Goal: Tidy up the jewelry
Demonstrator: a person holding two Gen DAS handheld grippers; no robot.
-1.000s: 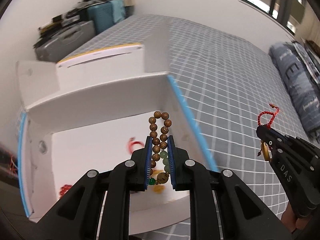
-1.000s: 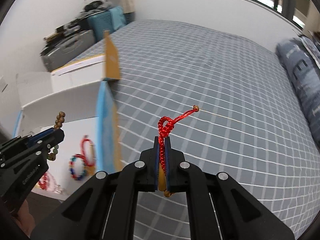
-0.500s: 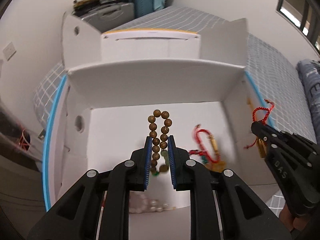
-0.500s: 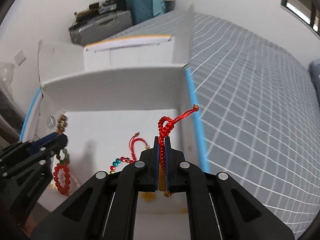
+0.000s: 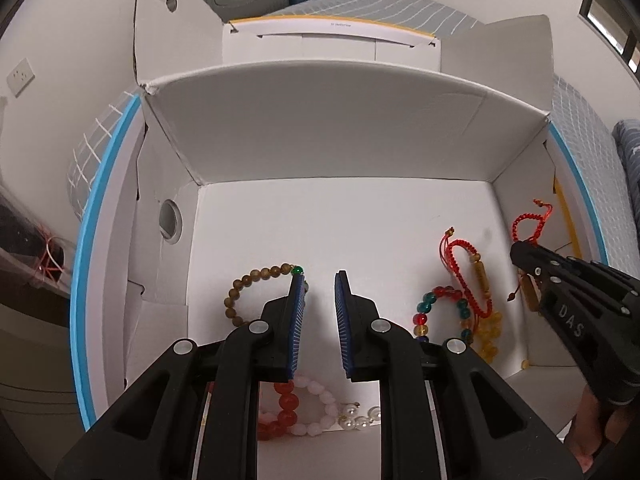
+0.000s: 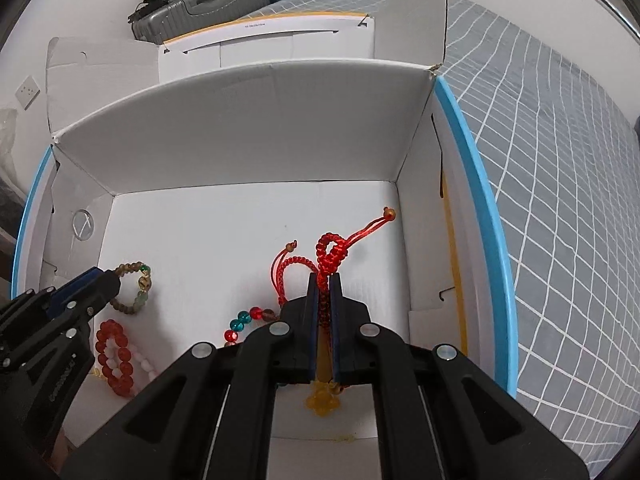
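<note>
Box (image 5: 360, 128) duty right now — white cardboard, flaps up, sitting on the gray checked bed cover (image 6: 560, 160), and most of the jewelry is already lying on its floor. Left gripper (image 5: 320, 312) hangs inside with its jaws spread and nothing between them; the wooden bead bracelet (image 5: 248, 284) lies on the floor at about 10 o'clock from its tips, touching the left blue pad or just behind it, hard to say which. Right gripper (image 6: 325, 308) is pressed shut on a red braided cord bracelet (image 6: 332, 252), loop sticking up past the tips, amber charm dangling below. It hovers over the right half of the box, another red cord bracelet (image 6: 290, 268) just at 10 o'clock from it and the multicolor bead bracelet (image 5: 440, 312) nearby. Red-and-pink beads (image 5: 296, 412) and pearls (image 5: 360, 424) sit at 6 o'clock near the front wall.

So my read: the drop-off step is half done. Next up — lower the right one a bit and let go over bare floor, so the cords don't tangle.
</note>
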